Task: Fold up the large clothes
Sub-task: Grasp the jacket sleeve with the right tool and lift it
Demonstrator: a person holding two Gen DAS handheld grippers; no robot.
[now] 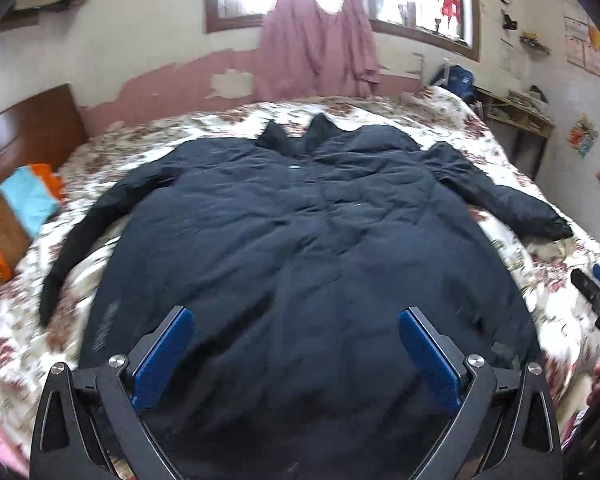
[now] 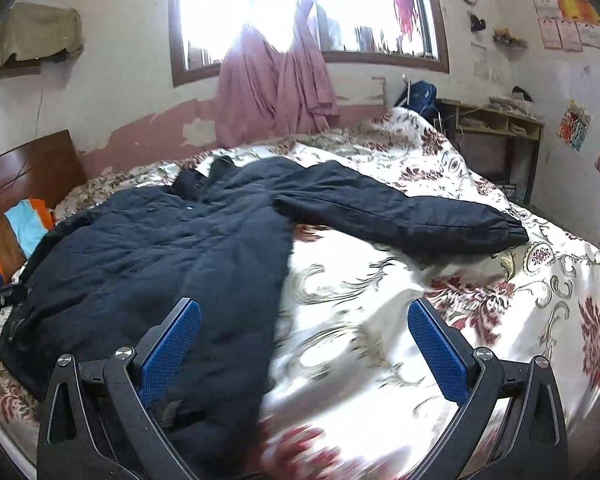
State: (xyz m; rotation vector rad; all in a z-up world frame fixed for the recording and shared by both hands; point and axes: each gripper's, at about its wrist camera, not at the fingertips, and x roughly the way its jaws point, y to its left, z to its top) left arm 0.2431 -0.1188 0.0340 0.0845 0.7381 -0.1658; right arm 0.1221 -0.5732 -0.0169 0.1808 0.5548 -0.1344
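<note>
Jacket (image 1: 300, 240) count: one, flat on the bed (image 2: 500, 300), two sleeves out; I've got both tools, left tool (image 1: 296, 344) and right tool (image 2: 304, 344), spread wide, empty.

You have a dark navy padded coat (image 1: 300, 240) lying flat and face up on the bed (image 2: 500, 300), collar toward the far wall, hem nearest you. Both sleeves are spread out sideways; the right sleeve (image 2: 400, 216) stretches across the floral cover.

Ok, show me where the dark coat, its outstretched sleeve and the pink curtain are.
dark coat (image 1: 300, 248), left wrist view, middle of the front panel.
outstretched sleeve (image 2: 400, 212), right wrist view, mid-length of the sleeve.
pink curtain (image 2: 268, 88), right wrist view, bunched lower folds.
</note>
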